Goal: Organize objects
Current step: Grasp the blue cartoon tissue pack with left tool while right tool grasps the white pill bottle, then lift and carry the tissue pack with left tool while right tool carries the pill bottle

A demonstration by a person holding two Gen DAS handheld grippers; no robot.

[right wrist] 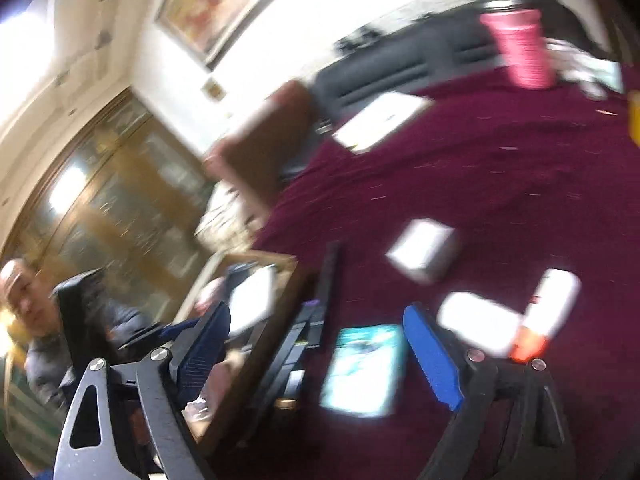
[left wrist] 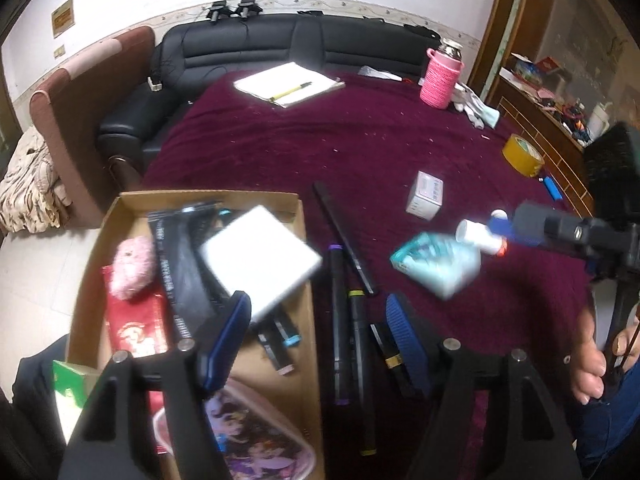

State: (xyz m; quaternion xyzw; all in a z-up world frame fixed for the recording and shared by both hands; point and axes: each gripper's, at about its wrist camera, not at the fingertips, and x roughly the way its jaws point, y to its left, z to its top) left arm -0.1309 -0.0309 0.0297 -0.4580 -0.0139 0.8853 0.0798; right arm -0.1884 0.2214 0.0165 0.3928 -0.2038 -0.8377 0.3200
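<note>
My left gripper (left wrist: pixel 318 322) hangs over the near edge of the tabletop (left wrist: pixel 360 152), which is covered in dark red cloth. Its fingers stand apart with nothing between the pads. The left finger (left wrist: pixel 230 332) is above the cardboard box (left wrist: pixel 308 300); the right finger (left wrist: pixel 404 336) is above the markers.

The cardboard box is open-topped and brown. It sits at the near left of the tabletop. Contents:
- a white flat box (left wrist: pixel 260 260), tilted and blurred, lying on top of the other items;
- a black packet (left wrist: pixel 176 264) with white lettering;
- a pink fluffy toy (left wrist: pixel 132 268);
- a red packet (left wrist: pixel 132 324);
- a clear case (left wrist: pixel 260 440) with a purple cartoon print, at the near end.

Items outside the box, on the cloth:
- black markers (left wrist: pixel 344 320), lying side by side just beside the box wall, with purple and yellow bands;
- a teal packet (left wrist: pixel 436 264), blurred;
- a white bottle (left wrist: pixel 478 236), just beside the teal packet;
- a small white carton (left wrist: pixel 426 196), further back;
- a roll of yellow tape (left wrist: pixel 524 154), near the right edge;
- a notepad (left wrist: pixel 288 82) with a pen on it, and a pink flask (left wrist: pixel 440 78), both at the far end.

My right gripper (right wrist: pixel 316 344) has its fingers spread wide and grips nothing. The right wrist view is heavily blurred; the teal packet (right wrist: pixel 364 368) lies below the gap between the fingers.
</note>
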